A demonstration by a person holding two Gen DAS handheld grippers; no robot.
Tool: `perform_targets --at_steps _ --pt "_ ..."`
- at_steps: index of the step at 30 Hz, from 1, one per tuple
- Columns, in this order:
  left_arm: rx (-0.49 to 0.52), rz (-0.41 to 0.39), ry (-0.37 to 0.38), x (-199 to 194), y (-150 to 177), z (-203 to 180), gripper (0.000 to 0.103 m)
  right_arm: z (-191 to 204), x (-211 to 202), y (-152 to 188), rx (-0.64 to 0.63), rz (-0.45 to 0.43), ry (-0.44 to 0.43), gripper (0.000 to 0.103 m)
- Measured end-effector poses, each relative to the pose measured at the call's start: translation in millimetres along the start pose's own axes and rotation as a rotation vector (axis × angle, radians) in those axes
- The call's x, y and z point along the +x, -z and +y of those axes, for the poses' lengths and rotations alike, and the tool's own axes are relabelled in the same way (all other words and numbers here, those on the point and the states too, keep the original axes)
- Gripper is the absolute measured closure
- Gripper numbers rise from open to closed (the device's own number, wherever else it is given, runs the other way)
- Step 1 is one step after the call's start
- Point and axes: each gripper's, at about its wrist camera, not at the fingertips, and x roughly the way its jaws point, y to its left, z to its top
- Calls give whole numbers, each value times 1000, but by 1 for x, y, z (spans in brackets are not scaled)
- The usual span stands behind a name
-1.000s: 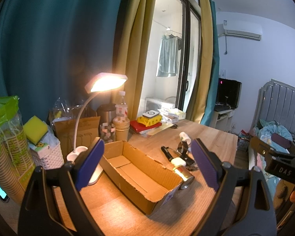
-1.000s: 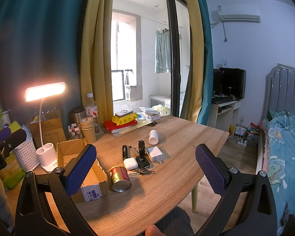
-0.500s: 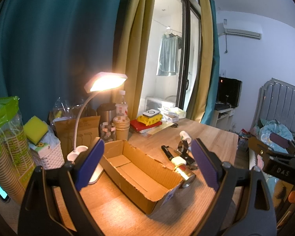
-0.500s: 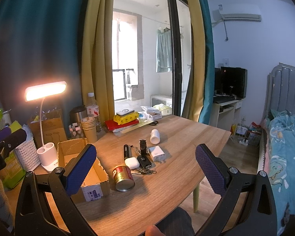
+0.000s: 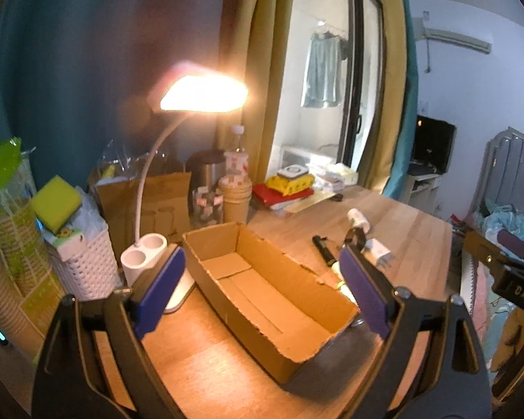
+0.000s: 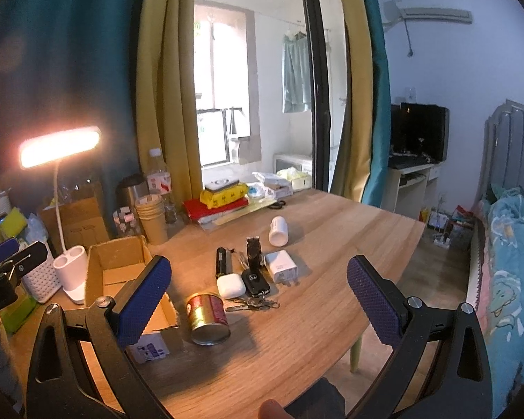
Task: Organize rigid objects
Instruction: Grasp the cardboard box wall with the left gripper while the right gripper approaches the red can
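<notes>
2 grippers, left (image 5: 262, 289) and right (image 6: 258, 300), we found spread wide, gripping nothing (cardboard box (image 5: 262, 289) lay empty).

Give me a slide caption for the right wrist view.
Open right gripper above red can, keys and charger.

A lit desk lamp (image 6: 59, 146) glows beside teal curtains (image 6: 70, 70) and a glass door (image 6: 262, 87).

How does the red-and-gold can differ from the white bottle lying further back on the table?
The can is metal, red and gold, and lies close to the cardboard box. The white bottle is plain, looks plastic, and lies further back, beyond the charger. The can's end faces the camera; the bottle's end points away. Both lie on their sides on the table.
</notes>
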Motion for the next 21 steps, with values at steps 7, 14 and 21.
perform_targets --at_steps 7,14,21 --pt "-19 66 -44 35 8 3 12 -10 36 10 5 63 -13 1" --pt "-35 155 -99 76 25 9 12 -17 69 22 9 122 -30 1" --pt "-46 272 -144 115 43 15 12 -21 98 34 15 177 -56 1"
